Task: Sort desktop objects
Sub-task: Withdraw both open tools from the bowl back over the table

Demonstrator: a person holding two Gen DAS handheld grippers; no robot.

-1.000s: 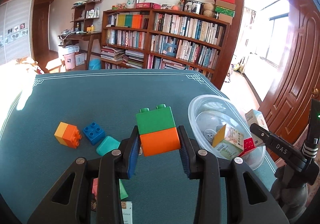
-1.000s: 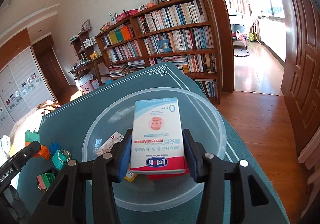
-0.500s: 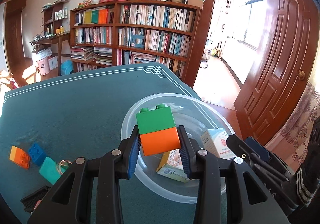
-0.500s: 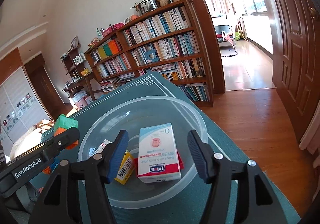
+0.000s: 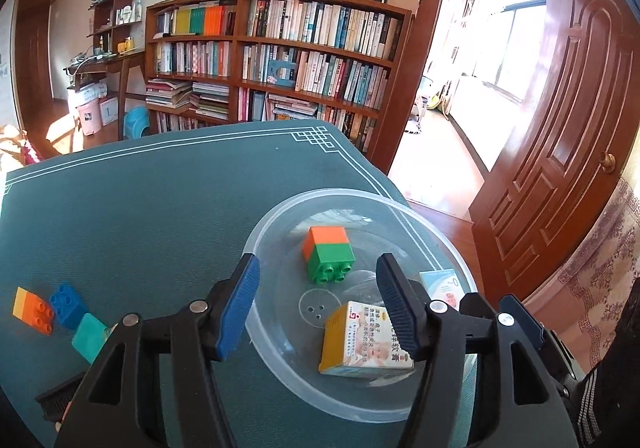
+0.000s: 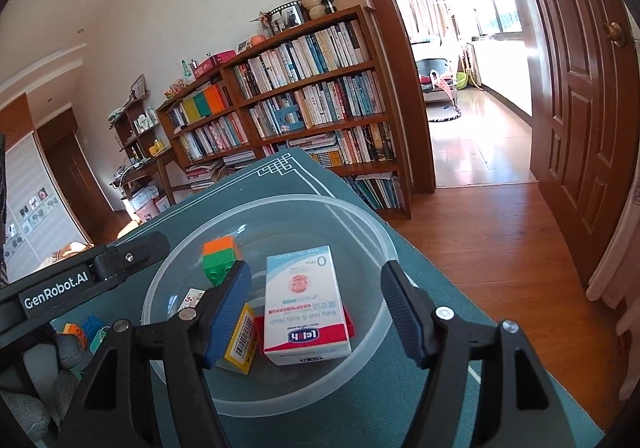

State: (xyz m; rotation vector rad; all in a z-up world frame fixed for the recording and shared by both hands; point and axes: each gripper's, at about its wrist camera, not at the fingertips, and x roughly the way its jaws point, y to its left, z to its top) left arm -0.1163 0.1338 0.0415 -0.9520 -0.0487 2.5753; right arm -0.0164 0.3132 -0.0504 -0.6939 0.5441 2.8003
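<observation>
A clear plastic bowl (image 5: 280,224) (image 6: 360,220) stands on the green table mat. In it lie an orange-and-green block (image 5: 329,253) (image 6: 219,254), a yellow-sided box (image 5: 362,340) (image 6: 240,344) and a white baby wash box (image 6: 306,308) (image 5: 442,284), which rests on a red item (image 6: 349,322). My left gripper (image 5: 318,306) is open and empty just above the bowl's near side. My right gripper (image 6: 316,310) is open and empty above the baby wash box.
Left of the bowl on the mat lie an orange-yellow block (image 5: 33,310), a blue block (image 5: 68,304), a teal piece (image 5: 90,336) and a black item (image 5: 60,400). The table's right edge runs close past the bowl. A bookshelf (image 5: 280,60) stands behind.
My left gripper moved right over the bowl, opened and let the orange-and-green block drop in. My right gripper opened, left the baby wash box in the bowl and drew back slightly.
</observation>
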